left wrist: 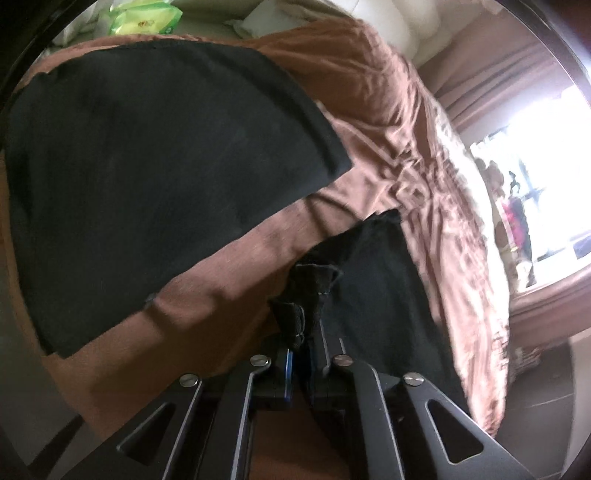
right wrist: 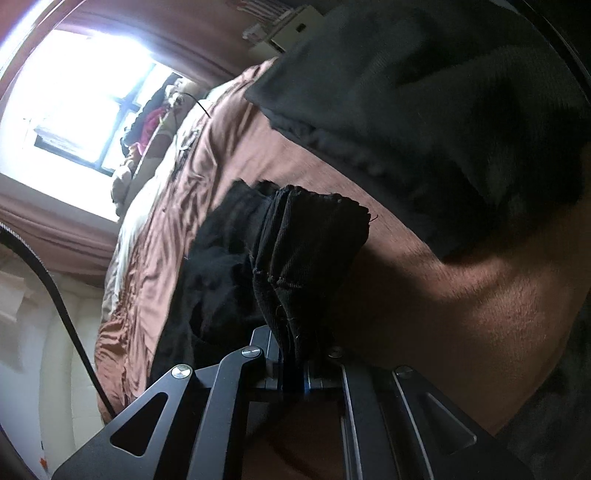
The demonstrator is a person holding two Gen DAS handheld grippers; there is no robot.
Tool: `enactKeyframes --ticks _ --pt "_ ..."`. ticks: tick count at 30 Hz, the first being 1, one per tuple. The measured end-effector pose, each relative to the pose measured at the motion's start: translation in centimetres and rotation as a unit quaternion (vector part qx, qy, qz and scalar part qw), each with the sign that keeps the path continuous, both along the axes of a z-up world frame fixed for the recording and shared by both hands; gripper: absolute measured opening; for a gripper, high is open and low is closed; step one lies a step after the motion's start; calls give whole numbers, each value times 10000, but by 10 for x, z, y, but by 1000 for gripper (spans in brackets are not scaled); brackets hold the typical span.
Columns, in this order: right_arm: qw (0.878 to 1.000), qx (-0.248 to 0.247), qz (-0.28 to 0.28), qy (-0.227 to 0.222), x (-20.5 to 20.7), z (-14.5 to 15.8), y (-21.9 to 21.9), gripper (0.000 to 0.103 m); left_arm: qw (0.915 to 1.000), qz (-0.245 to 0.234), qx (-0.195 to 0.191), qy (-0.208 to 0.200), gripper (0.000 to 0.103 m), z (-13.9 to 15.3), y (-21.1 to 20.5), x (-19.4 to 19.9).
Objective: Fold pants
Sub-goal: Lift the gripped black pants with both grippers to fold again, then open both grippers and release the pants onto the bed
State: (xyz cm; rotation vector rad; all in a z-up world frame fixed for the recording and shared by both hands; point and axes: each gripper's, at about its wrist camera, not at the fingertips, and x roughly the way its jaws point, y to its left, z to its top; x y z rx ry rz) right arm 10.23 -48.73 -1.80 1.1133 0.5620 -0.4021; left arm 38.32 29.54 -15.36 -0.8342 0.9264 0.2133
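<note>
Pants (left wrist: 147, 177) of black cloth lie spread on the bed's brown cover (left wrist: 369, 96), and the two wrist views show different parts of them. The left wrist view takes in a broad, flat black panel that fills the upper left, with a second dark length (left wrist: 373, 295) running toward the camera; a green packet (left wrist: 147, 16) and white pillows (left wrist: 388, 22) sit at the far edge of the bed, and a bright window (left wrist: 546, 166) lies to the right. The right wrist view shows instead a frayed hem end (right wrist: 314, 236) standing up close before the lens, a thicker folded dark mass (right wrist: 443, 122) at upper right, the window at upper left, and a black cable (right wrist: 62, 306) hanging down the left side.

Left tongs (left wrist: 303, 339) are pressed together on a bunched edge of the pants, tilted over the bed with the cloth lifted off the cover. Right tongs (right wrist: 295, 365) likewise pinch the hem end, fingers drawn close with the layered fabric rising between them, and the camera is rolled steeply sideways.
</note>
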Motion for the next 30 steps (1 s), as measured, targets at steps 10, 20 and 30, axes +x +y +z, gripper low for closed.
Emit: enactKeyframes --ticks 10,20,30 --pt "9999 30 -46 138 -46 24 18 29 9999 -73 102 15 34 14 3 -43" --pt "9903 -1185 635 -354 -88 108 67 50 9975 -470 302 -433 57 71 -30 -61" --pt "9514 -2520 1766 -94 -77 143 116 53 9928 -882 503 -628 65 110 -71 -45"
